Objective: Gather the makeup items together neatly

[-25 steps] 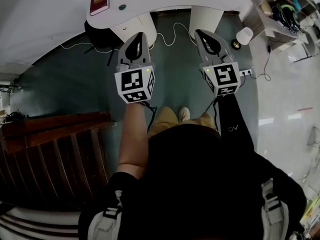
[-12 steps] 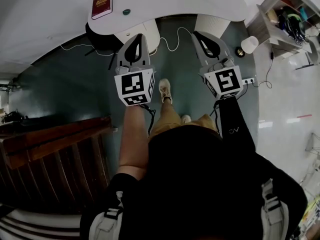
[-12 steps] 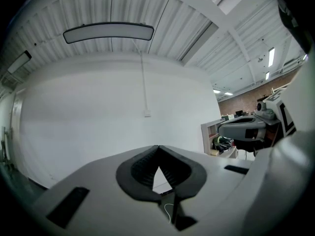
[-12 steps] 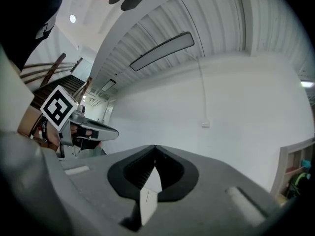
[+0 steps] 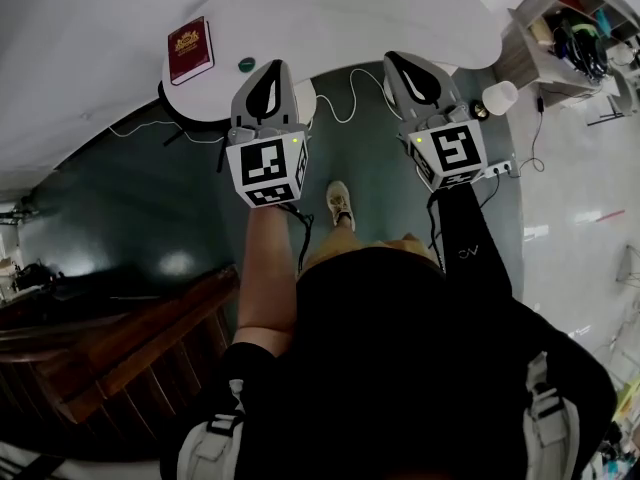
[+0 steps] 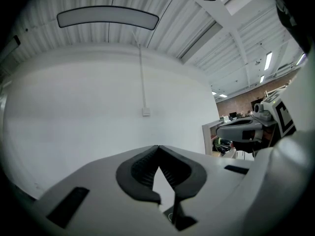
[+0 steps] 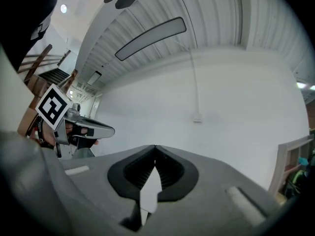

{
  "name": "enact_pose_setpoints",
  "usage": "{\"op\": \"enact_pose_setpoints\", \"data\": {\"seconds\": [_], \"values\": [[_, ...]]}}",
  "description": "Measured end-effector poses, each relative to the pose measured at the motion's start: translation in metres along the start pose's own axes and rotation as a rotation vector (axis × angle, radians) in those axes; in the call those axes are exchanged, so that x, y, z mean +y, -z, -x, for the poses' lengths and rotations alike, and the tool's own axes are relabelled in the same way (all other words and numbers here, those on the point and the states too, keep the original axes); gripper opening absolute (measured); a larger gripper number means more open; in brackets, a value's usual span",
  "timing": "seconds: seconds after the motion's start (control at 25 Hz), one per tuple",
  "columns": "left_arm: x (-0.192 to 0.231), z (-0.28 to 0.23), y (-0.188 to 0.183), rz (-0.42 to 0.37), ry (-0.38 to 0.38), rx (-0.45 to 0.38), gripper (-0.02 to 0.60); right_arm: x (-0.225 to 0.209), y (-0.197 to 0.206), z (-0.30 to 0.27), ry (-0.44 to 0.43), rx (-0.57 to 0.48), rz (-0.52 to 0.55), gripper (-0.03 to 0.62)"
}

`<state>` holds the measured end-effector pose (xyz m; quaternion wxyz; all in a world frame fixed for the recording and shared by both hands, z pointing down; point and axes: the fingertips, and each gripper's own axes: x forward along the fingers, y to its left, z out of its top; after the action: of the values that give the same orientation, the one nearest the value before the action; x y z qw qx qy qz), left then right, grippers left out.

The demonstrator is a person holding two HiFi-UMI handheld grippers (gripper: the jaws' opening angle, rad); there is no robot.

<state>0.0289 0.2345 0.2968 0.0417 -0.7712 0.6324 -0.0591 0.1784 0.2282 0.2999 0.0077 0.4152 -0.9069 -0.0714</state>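
no legible text, red book (image 5: 190, 50) cover print too small

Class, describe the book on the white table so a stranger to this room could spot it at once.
Find the large white table with the rounded edge at the top of the head view. Near its left end lies a dark red book with gold print. Its only close neighbour, a small dark round object, is much smaller.
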Motion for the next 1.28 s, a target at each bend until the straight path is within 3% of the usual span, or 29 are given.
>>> {"op": "enact_pose_setpoints", "data": {"seconds": [0.44,0.76,1.12,1.28], "values": [[0.078,-0.096,-0.002,-0.049,0.055,-0.017,0.009,-0.035,0.007,-0.112,0.094,0.031,0.013,0.005],[0.082,-0.144,0.015,-0.031,0.125,-0.005,0.009,-0.062,0.026,-0.143,0.152,0.071,-0.011,0.005],[0.092,-0.202,0.003,-0.038,0.122,-0.033,0.009,-0.111,0.033,-0.185,0.181,0.054,-0.041,0.005],[0.089,-0.238,0.002,-0.112,0.101,-0.027,0.009,-0.139,0.035,-0.213,0.160,0.046,-0.040,0.005]]}}
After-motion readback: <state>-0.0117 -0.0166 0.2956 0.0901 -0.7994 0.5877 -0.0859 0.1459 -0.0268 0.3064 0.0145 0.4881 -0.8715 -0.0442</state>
